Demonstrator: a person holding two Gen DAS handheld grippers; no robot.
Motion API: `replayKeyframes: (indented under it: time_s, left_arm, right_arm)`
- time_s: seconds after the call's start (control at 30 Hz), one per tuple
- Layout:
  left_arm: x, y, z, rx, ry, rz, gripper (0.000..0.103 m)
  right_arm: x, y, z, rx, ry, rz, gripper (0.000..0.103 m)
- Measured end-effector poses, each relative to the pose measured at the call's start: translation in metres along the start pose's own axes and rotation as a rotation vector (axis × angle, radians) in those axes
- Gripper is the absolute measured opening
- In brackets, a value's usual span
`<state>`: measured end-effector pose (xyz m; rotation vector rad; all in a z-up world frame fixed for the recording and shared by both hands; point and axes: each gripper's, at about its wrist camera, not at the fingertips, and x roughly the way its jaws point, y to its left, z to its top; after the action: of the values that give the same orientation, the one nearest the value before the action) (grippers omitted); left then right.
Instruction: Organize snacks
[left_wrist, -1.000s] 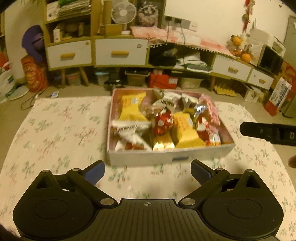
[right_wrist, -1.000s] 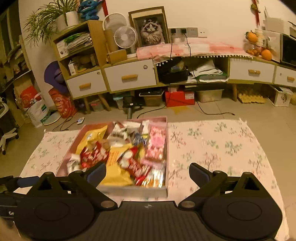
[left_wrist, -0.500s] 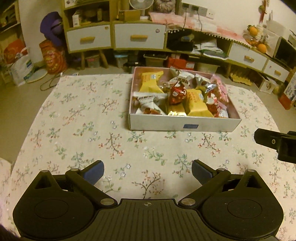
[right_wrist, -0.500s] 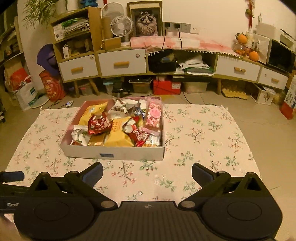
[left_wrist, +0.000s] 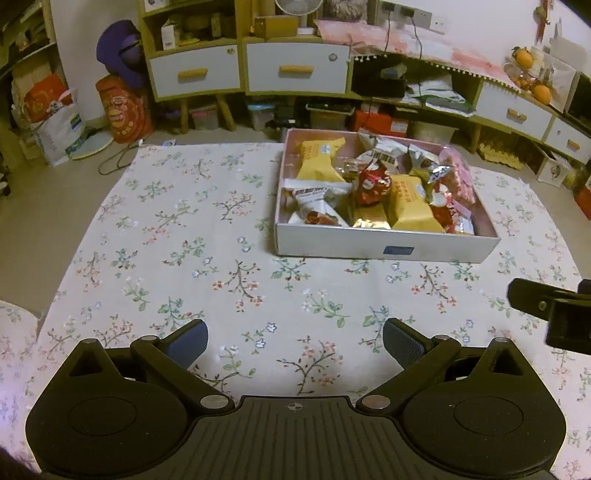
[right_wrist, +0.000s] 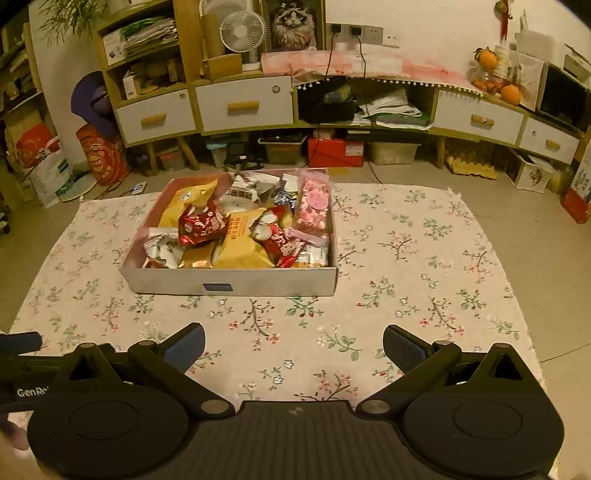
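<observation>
Right wrist view: "GenRo" is read on the left gripper (right_wrist: 22, 373). Right gripper (right_wrist: 293, 345) fingers are spread wide, empty; the left's likewise. Snacks (right_wrist: 236, 229) are piled in a box (right_wrist: 232, 282) on the floral cloth (right_wrist: 406, 258); their print is illegible.

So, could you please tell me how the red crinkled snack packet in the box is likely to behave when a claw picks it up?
The red snack packet looks puffed and creased, so it is probably light and will likely crumple under the pads. Its glossy film may slip. It rests on other packets in the box, so neighbours might shift as it lifts.
</observation>
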<state>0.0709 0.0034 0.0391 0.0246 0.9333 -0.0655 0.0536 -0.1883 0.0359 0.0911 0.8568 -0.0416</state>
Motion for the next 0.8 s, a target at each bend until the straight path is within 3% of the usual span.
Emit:
replayKeyframes:
  time_s: [0.8]
  left_arm:
    - [0.0004,-0.0018,-0.002,0.012,0.002,0.01,0.102]
  right_arm:
    - [0.002,0.0055,-0.0011,-0.04,0.014,-0.01,0.077]
